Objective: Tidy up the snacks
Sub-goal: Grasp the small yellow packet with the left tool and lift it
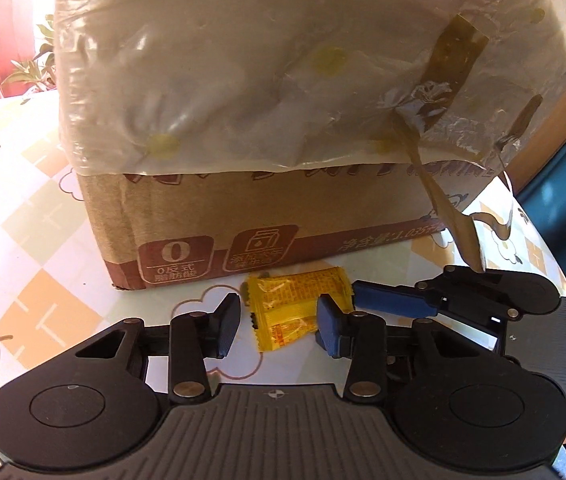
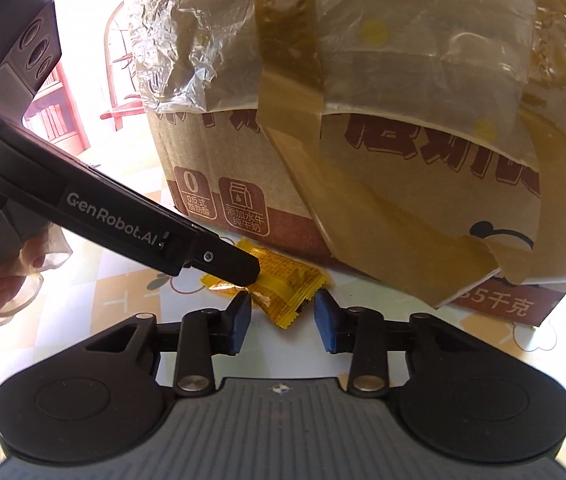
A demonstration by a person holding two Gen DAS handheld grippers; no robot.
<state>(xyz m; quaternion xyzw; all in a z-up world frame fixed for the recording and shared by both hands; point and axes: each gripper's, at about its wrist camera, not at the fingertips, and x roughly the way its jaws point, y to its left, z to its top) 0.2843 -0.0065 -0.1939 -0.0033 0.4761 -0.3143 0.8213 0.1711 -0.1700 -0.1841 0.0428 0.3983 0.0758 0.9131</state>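
Note:
A small yellow snack packet (image 1: 287, 312) lies on the patterned table just in front of a cardboard box (image 1: 283, 208). My left gripper (image 1: 279, 320) straddles it, pads closed in against its two sides, and the packet bows slightly between them. In the right wrist view that left gripper's finger (image 2: 239, 270) rests on the packet (image 2: 287, 284) from the left. My right gripper (image 2: 283, 316) stands open at the packet's near corner, pads clear of it. One of its blue fingers (image 1: 391, 302) reaches the packet's right edge in the left wrist view.
The box (image 2: 363, 184) is draped with clear plastic sheet (image 1: 243, 60) and hanging strips of brown tape (image 2: 287, 60). It blocks the way beyond the packet. A hand's gloved fingers (image 2: 3, 288) hold the left gripper. The table edge (image 1: 539, 248) curves away at right.

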